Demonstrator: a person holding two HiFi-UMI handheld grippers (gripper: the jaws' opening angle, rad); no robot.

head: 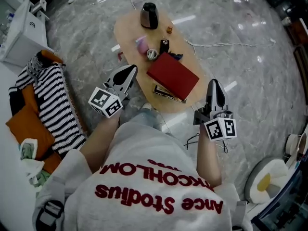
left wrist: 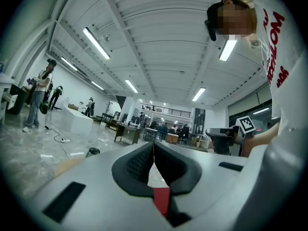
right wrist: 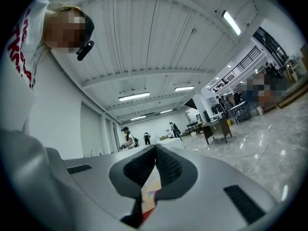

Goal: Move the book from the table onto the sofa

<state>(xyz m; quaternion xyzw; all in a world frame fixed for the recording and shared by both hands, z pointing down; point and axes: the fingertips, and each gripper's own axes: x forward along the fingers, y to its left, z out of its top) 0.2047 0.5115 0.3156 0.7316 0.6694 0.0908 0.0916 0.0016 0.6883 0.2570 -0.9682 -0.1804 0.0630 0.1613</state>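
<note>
A red book [head: 173, 75] lies on a second, pale-edged book [head: 166, 94] at the near end of the oval wooden table [head: 127, 30]. My left gripper [head: 131, 70] hovers just left of the red book, over the table's near-left edge, shut and empty. In the left gripper view its jaws [left wrist: 153, 146] meet tip to tip. My right gripper [head: 214, 83] is to the right of the book, off the table's edge, also shut with nothing in it [right wrist: 155, 149]. The sofa [head: 9, 177], with a striped cloth [head: 55, 105] and an orange cushion [head: 26, 124], is at the far left.
On the table's far half stand a dark kettle [head: 149, 15], a pink cup [head: 142, 44], a small tin [head: 152, 54] and a dark object [head: 164, 45]. A cable [head: 216, 44] runs over the marble floor. A white cabinet [head: 21, 32] is at upper left, a round white stool [head: 269, 177] at lower right.
</note>
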